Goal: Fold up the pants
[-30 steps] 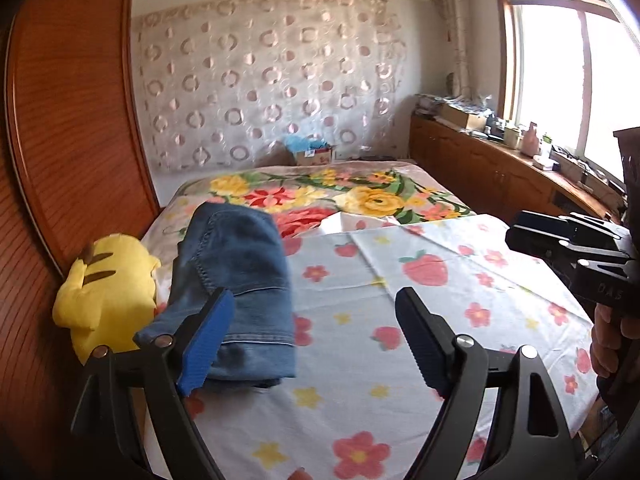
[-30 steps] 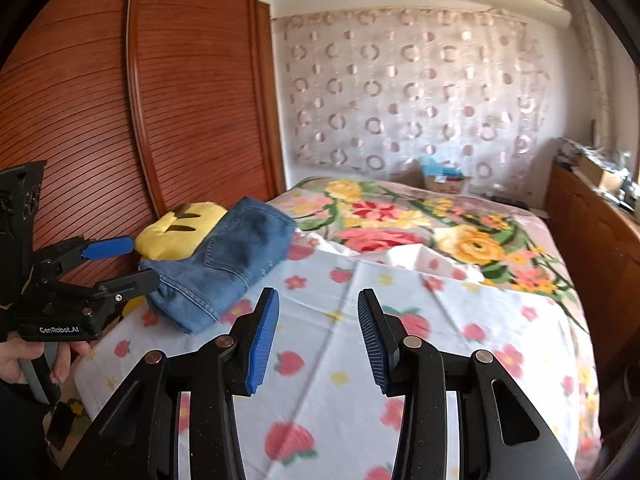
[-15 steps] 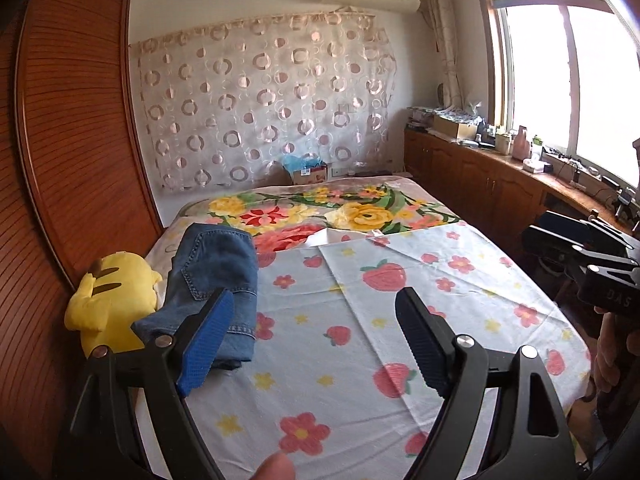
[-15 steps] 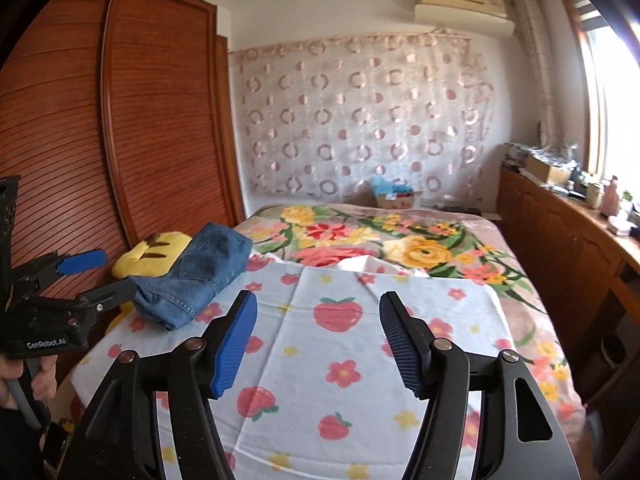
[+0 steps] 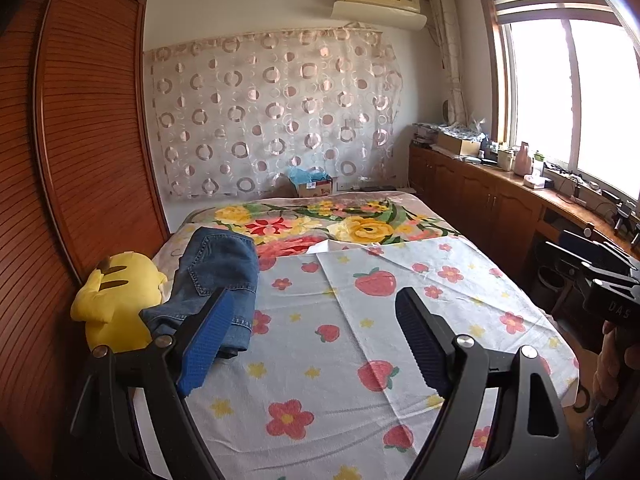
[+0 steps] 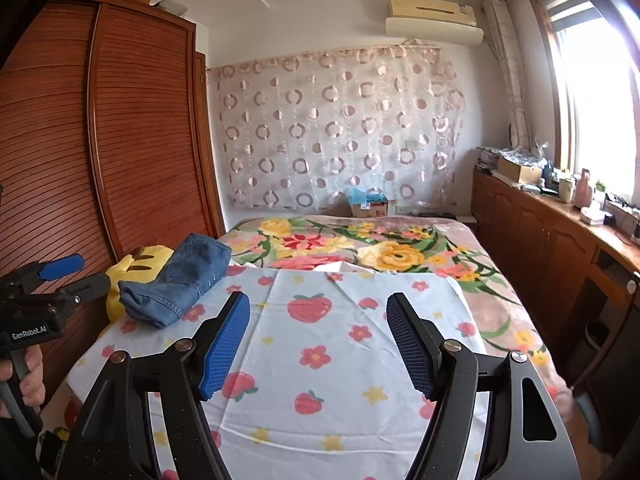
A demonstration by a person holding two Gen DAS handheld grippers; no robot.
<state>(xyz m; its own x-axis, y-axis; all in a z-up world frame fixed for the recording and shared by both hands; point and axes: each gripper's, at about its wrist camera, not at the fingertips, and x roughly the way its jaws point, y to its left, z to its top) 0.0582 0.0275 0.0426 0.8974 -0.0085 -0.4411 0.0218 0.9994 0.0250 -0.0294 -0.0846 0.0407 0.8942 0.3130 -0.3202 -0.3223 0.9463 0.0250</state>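
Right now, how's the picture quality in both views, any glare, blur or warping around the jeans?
Left wrist view: the window is blown out white, the wardrobe bows from fisheye warp, the folded jeans are sharp and evenly lit. Right wrist view: the same glare at the right edge, dark corners, the jeans crisp with no motion blur, and the wardrobe curves.

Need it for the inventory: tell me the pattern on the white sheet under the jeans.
Strawberries, pink flowers and yellow stars on the white sheet; clearest in the right wrist view.
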